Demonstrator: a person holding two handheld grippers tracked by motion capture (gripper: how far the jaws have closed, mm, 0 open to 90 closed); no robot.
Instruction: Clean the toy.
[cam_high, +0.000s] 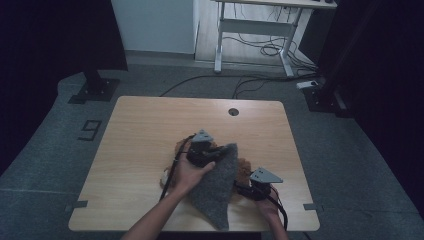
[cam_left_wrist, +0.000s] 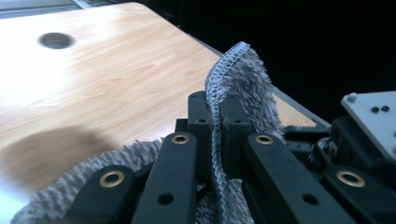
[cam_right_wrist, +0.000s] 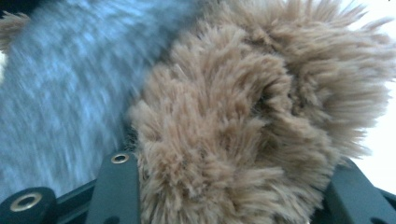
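Left hand (cam_high: 187, 172): wraps left gripper (cam_high: 201, 148) near table (cam_high: 140, 150) centre. Left gripper jaws closed on stitched hem of grey cloth (cam_high: 220, 185); in left gripper view hem (cam_left_wrist: 215, 116) runs upright between jaws, pile spilling both sides. Grey cloth: raised at gripped edge, draping down to point near front table edge. Brown fluffy item (cam_high: 243, 169): partly under cloth, between grippers. Right gripper (cam_high: 257, 186): at front right of table, just beside cloth. Right gripper view: brown fur (cam_right_wrist: 243, 130) bunched between jaws; grip on it cannot be confirmed.
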